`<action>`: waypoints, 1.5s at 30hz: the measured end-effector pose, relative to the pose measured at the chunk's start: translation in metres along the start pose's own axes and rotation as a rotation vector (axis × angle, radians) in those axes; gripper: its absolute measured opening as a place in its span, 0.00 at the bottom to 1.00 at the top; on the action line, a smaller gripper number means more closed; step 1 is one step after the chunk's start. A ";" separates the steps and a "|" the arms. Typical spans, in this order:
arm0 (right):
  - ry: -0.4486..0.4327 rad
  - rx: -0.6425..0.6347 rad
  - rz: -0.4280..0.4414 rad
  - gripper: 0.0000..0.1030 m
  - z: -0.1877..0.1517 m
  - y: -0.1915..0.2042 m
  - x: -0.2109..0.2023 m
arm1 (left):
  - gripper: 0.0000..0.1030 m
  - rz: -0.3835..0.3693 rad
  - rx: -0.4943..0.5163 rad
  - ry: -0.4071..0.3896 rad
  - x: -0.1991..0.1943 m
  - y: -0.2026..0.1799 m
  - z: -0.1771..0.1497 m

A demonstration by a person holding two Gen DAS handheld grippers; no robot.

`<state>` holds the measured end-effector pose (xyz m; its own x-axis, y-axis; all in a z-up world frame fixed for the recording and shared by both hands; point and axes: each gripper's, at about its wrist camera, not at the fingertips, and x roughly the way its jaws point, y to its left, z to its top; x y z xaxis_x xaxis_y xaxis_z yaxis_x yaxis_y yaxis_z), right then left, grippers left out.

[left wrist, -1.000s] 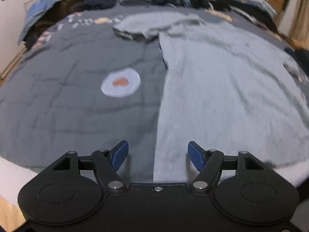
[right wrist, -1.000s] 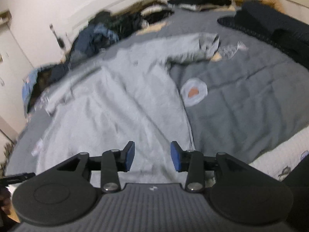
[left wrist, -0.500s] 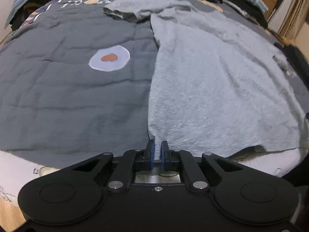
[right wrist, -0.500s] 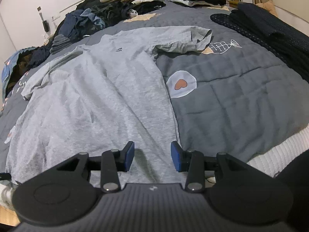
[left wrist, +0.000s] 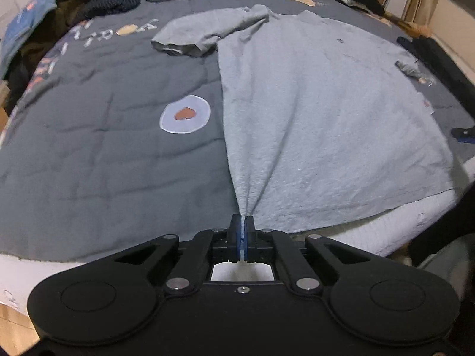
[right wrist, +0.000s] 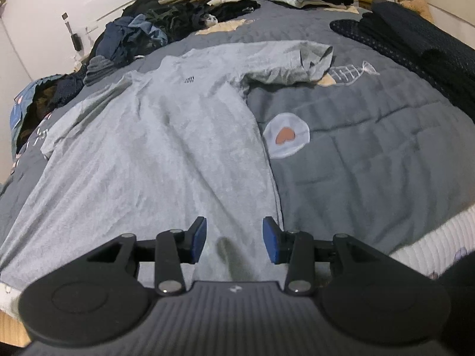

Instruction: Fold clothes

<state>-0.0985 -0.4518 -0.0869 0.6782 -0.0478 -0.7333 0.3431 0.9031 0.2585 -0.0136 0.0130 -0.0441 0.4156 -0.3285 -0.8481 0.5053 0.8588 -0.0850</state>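
The grey T-shirt (left wrist: pixel 320 112) lies spread flat on the dark quilt (left wrist: pixel 89 148), running ahead of both tools. Its near hem is hidden behind the right gripper (right wrist: pixel 234 238), whose pads stand apart just above the cloth. The left gripper (left wrist: pixel 242 231) is clamped on the shirt's near corner (fabric fans out from its tips). Heaped clothes (right wrist: pixel 139 35) crowd the far edge; details there blur.
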 end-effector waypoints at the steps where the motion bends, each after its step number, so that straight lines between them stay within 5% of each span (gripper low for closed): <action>1: -0.004 0.005 0.000 0.40 0.005 -0.001 0.001 | 0.10 0.007 0.004 -0.014 -0.003 -0.001 0.003; 2: -0.011 0.008 0.002 0.40 0.014 -0.001 0.003 | 0.15 0.021 0.009 -0.039 -0.006 -0.001 0.006; 5: -0.032 0.002 0.004 0.41 0.042 -0.002 0.010 | 0.62 0.055 0.001 -0.146 -0.014 0.002 0.024; 6: -0.043 -0.016 -0.007 0.41 0.054 0.001 0.015 | 0.63 0.078 0.005 -0.180 -0.014 0.002 0.032; 10: -0.089 -0.068 0.007 0.43 0.098 0.015 0.038 | 0.63 0.138 0.091 -0.275 0.000 -0.004 0.078; 16: -0.135 -0.120 0.173 0.45 0.159 0.041 0.084 | 0.61 0.142 0.182 -0.374 0.038 -0.025 0.167; 20: -0.160 -0.168 0.252 0.47 0.180 0.059 0.106 | 0.46 0.129 0.220 -0.426 0.068 -0.038 0.227; 30: -0.204 -0.200 0.307 0.48 0.180 0.053 0.118 | 0.41 0.116 0.334 -0.301 0.191 -0.047 0.335; 43: -0.194 -0.155 0.250 0.49 0.182 0.039 0.136 | 0.42 0.043 0.288 -0.098 0.301 -0.023 0.393; 45: -0.192 -0.170 0.239 0.49 0.180 0.041 0.137 | 0.32 0.019 0.271 -0.076 0.309 -0.017 0.395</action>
<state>0.1252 -0.4986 -0.0633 0.8415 0.1085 -0.5292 0.0581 0.9558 0.2883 0.4046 -0.2588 -0.0986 0.4774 -0.3511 -0.8055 0.6765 0.7318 0.0820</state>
